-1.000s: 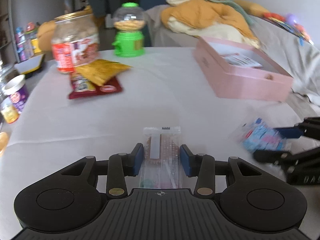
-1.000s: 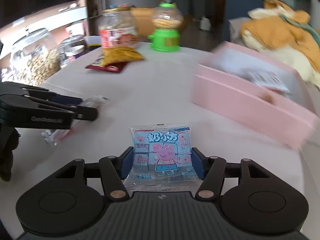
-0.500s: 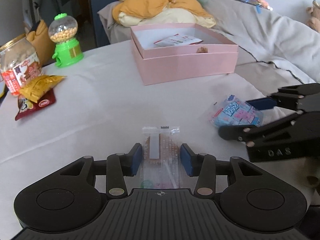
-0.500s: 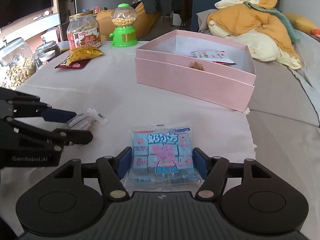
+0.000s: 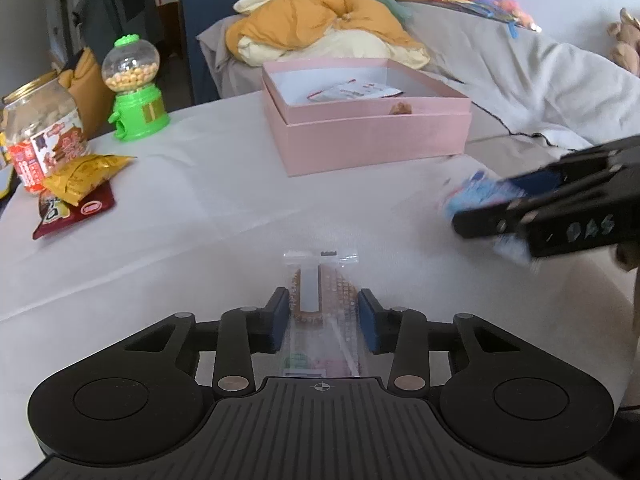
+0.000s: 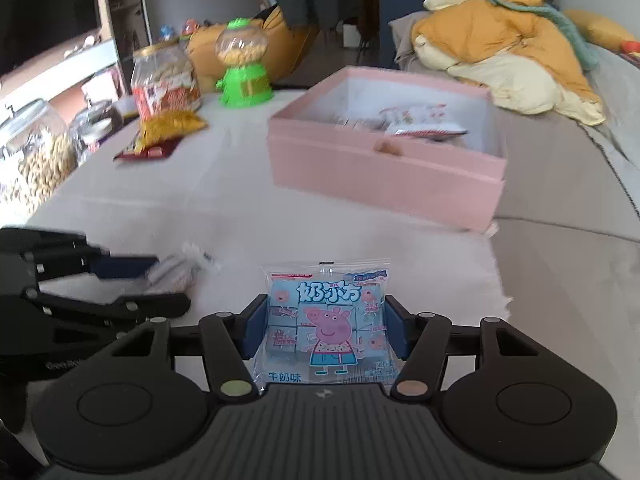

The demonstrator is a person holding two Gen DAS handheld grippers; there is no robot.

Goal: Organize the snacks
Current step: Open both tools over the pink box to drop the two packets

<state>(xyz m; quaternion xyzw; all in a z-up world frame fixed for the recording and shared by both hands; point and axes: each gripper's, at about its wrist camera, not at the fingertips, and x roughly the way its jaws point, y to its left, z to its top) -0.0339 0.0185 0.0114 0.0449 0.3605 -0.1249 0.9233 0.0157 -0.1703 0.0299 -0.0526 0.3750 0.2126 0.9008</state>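
My left gripper is shut on a clear packet of brown biscuits and holds it above the white table. My right gripper is shut on a blue Peppa Pig snack packet, also held above the table. An open pink box stands ahead with a white-and-red packet and a small brown snack inside; in the right wrist view the box is ahead and right. The right gripper shows blurred at the right of the left wrist view. The left gripper shows at the left of the right wrist view.
A yellow packet lies on a dark red packet at the far left, beside a labelled snack jar and a green candy dispenser. Glass jars of nuts stand left. A sofa with an orange blanket lies beyond.
Both grippers have moved forward toward the pink box with their packets, which now looks larger and nearer. The right gripper has risen in the left wrist view.
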